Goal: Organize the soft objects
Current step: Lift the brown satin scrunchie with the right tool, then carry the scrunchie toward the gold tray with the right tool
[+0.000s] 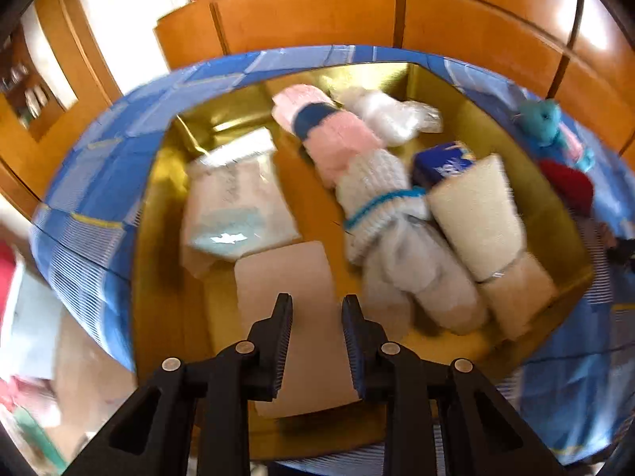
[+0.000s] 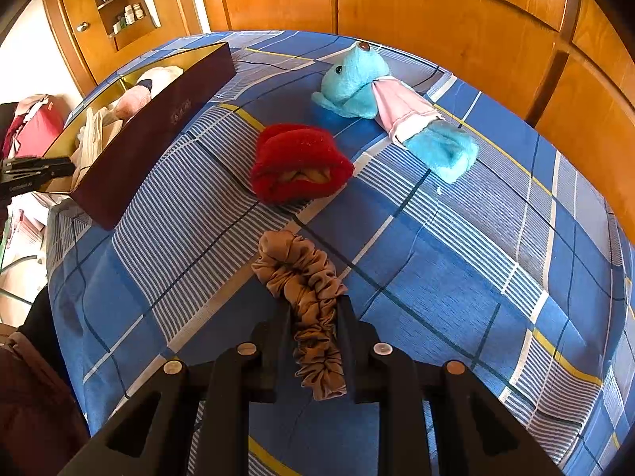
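My left gripper is open and empty, hovering over a gold-lined box that holds soft items: a pink and blue knit roll, a white knit roll, cream pads, a beige flat piece under the fingers. My right gripper is shut on a brown scrunchie, held just above the bed. Beyond it lie a red knit hat and a light blue plush toy in a pink skirt. The box shows dark red at the left in the right wrist view.
A blue plaid bedsheet covers the bed. Wooden wardrobe doors stand behind. The left gripper shows at the left edge of the right wrist view. Clothes lie beyond the bed's left side.
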{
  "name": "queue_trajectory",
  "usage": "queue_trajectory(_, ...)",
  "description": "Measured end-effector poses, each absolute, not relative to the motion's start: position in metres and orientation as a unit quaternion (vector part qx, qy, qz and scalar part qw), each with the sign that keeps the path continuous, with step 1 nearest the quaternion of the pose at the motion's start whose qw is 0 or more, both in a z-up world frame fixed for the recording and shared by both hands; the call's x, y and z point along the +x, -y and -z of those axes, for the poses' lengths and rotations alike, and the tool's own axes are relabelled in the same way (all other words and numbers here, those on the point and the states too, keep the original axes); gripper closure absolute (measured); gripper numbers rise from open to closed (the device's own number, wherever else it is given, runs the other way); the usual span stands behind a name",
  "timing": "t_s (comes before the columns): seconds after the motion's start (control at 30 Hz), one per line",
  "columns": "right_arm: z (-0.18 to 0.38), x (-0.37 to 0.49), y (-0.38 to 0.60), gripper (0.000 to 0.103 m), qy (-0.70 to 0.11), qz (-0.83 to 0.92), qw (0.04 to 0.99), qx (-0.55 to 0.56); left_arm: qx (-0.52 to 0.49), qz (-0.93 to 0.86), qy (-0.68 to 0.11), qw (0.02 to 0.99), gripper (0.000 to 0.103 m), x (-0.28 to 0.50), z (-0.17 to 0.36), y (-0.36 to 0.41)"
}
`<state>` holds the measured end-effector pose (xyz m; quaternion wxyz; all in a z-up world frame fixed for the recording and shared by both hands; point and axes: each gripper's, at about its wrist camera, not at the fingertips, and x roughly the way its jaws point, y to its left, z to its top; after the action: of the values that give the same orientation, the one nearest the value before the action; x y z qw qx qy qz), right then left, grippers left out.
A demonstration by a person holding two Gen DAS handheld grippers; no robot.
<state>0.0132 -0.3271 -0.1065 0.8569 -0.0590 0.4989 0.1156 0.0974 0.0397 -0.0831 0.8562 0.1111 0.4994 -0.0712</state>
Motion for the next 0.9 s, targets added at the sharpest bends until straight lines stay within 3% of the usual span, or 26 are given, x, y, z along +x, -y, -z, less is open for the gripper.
queue_trajectory(0.5,0.107,0.014,0.326,0.08,-0.499,-0.112,0.857,-0.059,0.023,0.032,-0.462,0.886,0.071,0.104,0.066,-0.055)
queue_trajectory(0.8,0.108,0.011,0.322,0.08,-0.489,-0.107,0.862,-0.076,-0.003,0.031,-0.415,0.909,0.057,0.075,0.036,-0.051)
queue_trajectory(0.9,0.108,0.01,0.321,0.08,-0.488,-0.104,0.863,-0.077,-0.009,0.027,-0.403,0.915,0.045,0.066,0.029,-0.053)
